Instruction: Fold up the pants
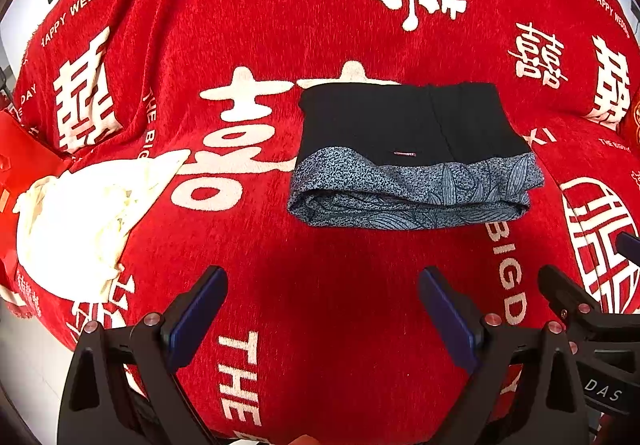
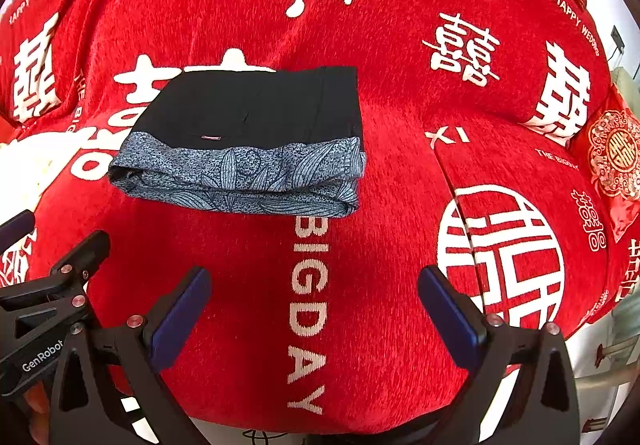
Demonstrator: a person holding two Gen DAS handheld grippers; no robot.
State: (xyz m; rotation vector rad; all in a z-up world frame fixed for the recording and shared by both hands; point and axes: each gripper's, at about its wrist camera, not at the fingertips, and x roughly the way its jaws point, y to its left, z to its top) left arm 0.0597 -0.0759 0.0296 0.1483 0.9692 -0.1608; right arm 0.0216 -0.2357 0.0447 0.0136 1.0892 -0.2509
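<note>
- Pants (image 1: 412, 157): dark with blue leaf-print band, folded into a compact stack mid-cover; folding looks complete.
- Left gripper (image 1: 322, 305): jaws apart, empty, short of the stack.
- Right gripper (image 2: 314, 303): likewise apart, empty.
- Red cover (image 2: 400, 117): reads "THE BIGDAY", "HAPPY WEDDING".
- Gripper bodies: "GenRobot" lettering, cut off.
- White cloth (image 1: 80, 213): bunched, left.

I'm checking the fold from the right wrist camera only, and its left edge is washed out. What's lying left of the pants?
Observer: A crumpled cream cloth lies on the red blanket, apart from the folded pants.
Operator: Is the left gripper open?
Observer: Yes, the left gripper is open and holds nothing.
Operator: Anything beyond that cloth?
Observer: A flat red object at the blanket's left edge; I cannot tell what.
</note>
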